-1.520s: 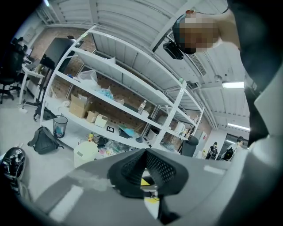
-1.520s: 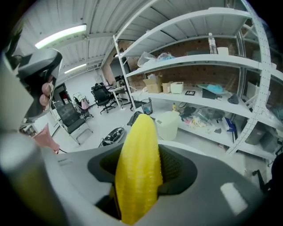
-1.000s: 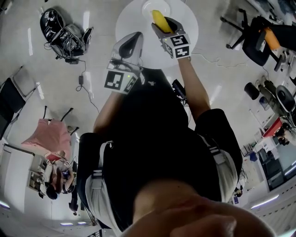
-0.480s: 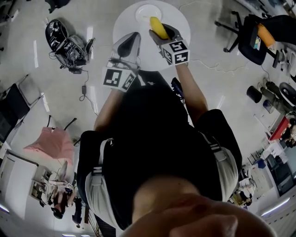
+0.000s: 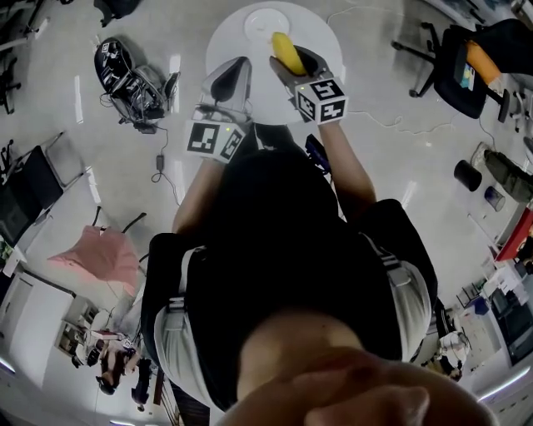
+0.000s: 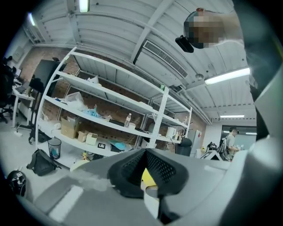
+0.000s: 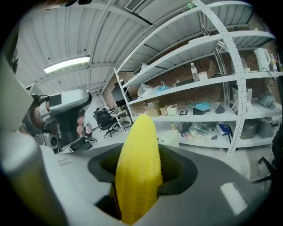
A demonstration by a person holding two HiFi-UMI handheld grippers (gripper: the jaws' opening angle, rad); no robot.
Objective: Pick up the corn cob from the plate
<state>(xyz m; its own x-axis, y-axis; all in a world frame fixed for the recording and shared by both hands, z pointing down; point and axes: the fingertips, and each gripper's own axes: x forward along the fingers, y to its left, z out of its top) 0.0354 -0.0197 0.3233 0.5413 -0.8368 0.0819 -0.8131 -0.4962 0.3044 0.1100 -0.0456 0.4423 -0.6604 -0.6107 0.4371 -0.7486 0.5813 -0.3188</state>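
The yellow corn cob (image 5: pixel 286 50) is clamped between the jaws of my right gripper (image 5: pixel 293 56), its tip pointing away from me, above the round white table (image 5: pixel 331 46). In the right gripper view the corn cob (image 7: pixel 139 159) fills the notch between the dark pads and sticks up past them. The white plate (image 5: pixel 260 23) lies at the table's far side with nothing on it, apart from the cob. To the left, my left gripper (image 5: pixel 232 75) hovers near the table's edge with its jaws together and nothing held; the left gripper view shows its pads (image 6: pixel 128 170) meeting in a narrow V.
A black bag and gear (image 5: pixel 133 79) lie on the floor at the left, with a cable (image 5: pixel 158 158) nearby. Office chairs (image 5: pixel 466 62) stand at the right. A pink cloth (image 5: pixel 96 258) is draped at the lower left. White shelving (image 7: pixel 212 88) with boxes lines the far wall.
The right gripper has lifted the corn cob up and off the plate, toward me. The left gripper has also risen a little. Both jaws look unchanged.
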